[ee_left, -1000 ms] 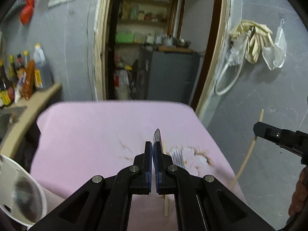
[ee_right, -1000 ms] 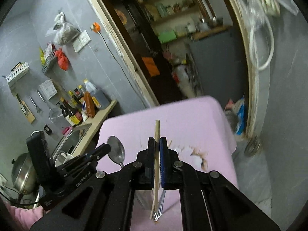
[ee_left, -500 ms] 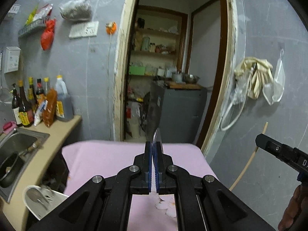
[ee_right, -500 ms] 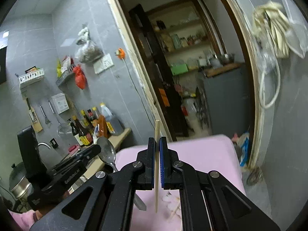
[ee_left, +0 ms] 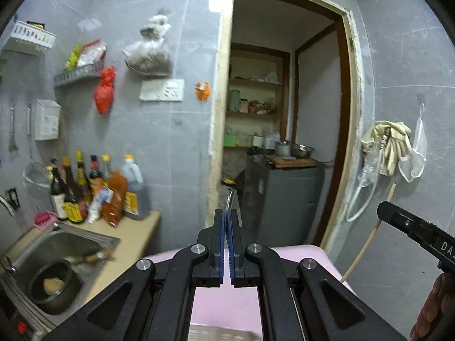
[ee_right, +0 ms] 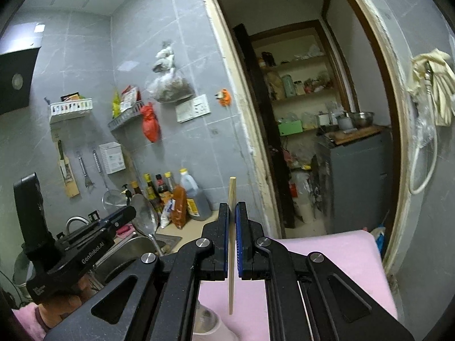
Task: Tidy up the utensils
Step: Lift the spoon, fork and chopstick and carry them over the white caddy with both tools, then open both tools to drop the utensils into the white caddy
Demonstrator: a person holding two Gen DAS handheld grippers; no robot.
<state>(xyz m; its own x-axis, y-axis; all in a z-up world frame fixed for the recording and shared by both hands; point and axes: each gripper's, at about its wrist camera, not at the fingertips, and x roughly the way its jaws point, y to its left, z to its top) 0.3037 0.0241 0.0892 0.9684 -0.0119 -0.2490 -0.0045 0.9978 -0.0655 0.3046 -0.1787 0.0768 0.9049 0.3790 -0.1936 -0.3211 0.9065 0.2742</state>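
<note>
My left gripper (ee_left: 227, 216) is shut on a metal spoon (ee_left: 232, 199), seen edge-on, its bowl sticking up past the fingertips. From the right wrist view the same spoon (ee_right: 143, 213) shows held in the left gripper (ee_right: 125, 213) above the sink. My right gripper (ee_right: 232, 213) is shut on a wooden chopstick (ee_right: 231, 244), held upright, its lower end hanging over the pink table (ee_right: 335, 255). The chopstick also shows in the left wrist view (ee_left: 369, 236) at the right gripper (ee_left: 389, 209). Both grippers are raised well above the table.
A pink cloth covers the table (ee_left: 312, 253). A steel sink (ee_left: 57, 250) with a black pot (ee_left: 54, 287) lies left. Sauce bottles (ee_left: 96, 190) stand on the counter. A white container rim (ee_right: 210, 324) shows below the chopstick. A doorway (ee_left: 284, 142) opens behind.
Both grippers have lifted and tilted upward with the spoon and the chopstick; the table top, fork and stains have dropped out of view, and the wall and doorway now fill the views.
</note>
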